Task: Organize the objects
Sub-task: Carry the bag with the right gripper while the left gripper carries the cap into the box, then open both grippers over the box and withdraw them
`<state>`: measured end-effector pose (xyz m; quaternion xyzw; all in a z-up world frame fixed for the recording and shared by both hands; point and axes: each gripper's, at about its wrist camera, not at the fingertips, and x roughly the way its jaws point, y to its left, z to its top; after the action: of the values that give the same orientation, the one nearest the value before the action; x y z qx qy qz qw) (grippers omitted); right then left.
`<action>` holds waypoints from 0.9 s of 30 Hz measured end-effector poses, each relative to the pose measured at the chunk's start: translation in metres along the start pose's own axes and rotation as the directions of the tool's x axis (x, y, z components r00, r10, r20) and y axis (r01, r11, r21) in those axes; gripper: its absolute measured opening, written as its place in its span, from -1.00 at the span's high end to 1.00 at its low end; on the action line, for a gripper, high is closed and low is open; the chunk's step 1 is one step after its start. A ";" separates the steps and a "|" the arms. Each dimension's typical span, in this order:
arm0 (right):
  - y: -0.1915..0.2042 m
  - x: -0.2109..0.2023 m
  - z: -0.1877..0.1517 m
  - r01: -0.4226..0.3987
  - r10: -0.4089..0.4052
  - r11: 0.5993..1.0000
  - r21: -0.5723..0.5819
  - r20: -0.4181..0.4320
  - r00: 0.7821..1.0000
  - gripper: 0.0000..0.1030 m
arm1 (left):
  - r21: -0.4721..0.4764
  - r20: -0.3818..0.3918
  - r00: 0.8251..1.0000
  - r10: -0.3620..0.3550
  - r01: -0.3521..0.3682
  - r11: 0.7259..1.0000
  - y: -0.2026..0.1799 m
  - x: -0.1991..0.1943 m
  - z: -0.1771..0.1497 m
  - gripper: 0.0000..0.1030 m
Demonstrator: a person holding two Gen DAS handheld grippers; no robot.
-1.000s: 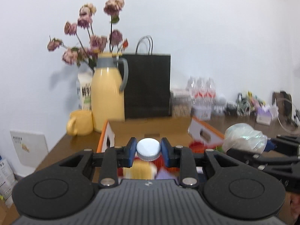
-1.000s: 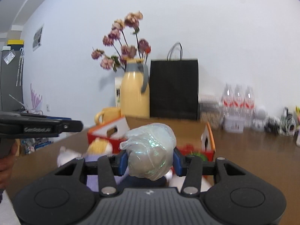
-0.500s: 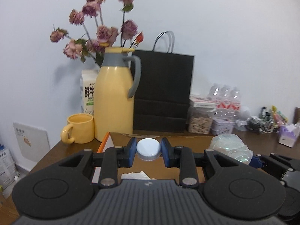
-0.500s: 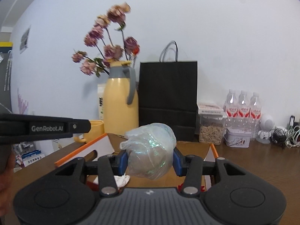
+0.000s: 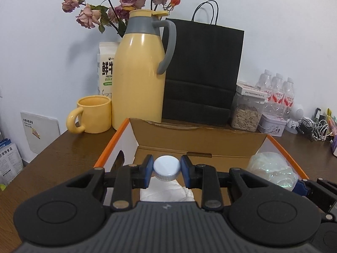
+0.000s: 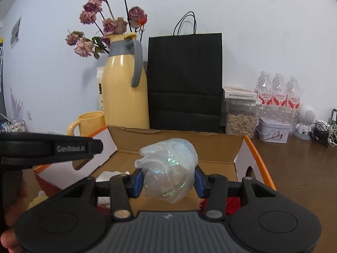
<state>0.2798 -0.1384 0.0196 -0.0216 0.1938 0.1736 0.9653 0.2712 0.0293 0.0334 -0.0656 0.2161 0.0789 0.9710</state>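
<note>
My left gripper [image 5: 166, 169] is shut on a small container with a white screw cap [image 5: 166, 167], held over an open cardboard box [image 5: 195, 143] with orange-edged flaps. Its body is hidden below the jaws. My right gripper [image 6: 168, 181] is shut on a crumpled clear plastic bag with glittery flecks [image 6: 168, 168], also above the box [image 6: 177, 145]. In the left wrist view that bag [image 5: 271, 170] shows at the right. The left gripper's body [image 6: 48, 147] crosses the right wrist view at the left. White paper [image 5: 166, 194] lies in the box.
Behind the box stand a yellow jug [image 5: 139, 73], a yellow mug [image 5: 92, 113], a black paper bag [image 5: 202, 73], a jar of seeds [image 5: 246, 109], water bottles [image 6: 278, 94], a tin [image 6: 273, 132] and cables [image 5: 316, 128]. Dried roses [image 5: 124, 0] rise behind the jug. Red and yellow items [image 6: 231, 202] lie in the box.
Both grippers moved forward toward the back of the table and slightly down, still gripping their loads. The box's near contents have dropped out of view; the jug and black bag look larger.
</note>
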 end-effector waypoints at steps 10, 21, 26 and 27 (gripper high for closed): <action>-0.004 -0.003 -0.004 0.019 -0.020 1.000 0.014 0.008 1.000 -0.78 | -0.011 0.089 0.996 0.004 -0.003 1.000 -0.001 -0.016 -0.002 -0.70; -0.006 -0.009 -0.003 0.042 -0.043 0.999 0.031 0.032 0.999 -1.00 | -0.019 0.153 0.988 0.014 -0.011 1.000 -0.005 -0.027 -0.001 -1.00; -0.007 -0.016 -0.003 0.046 -0.048 0.998 0.039 0.051 0.998 -1.00 | -0.013 0.186 0.982 -0.014 0.017 1.000 -0.005 -0.037 -0.005 -1.00; -0.007 -0.018 -0.002 0.047 -0.049 0.998 0.040 0.057 0.997 -1.00 | -0.010 0.195 0.981 -0.019 0.021 1.000 -0.005 -0.040 -0.005 -1.00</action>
<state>0.2655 -0.1509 0.0241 -0.0027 0.1685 0.1472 0.9746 0.2346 0.0185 0.0463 -0.0657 0.1188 0.0763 0.9878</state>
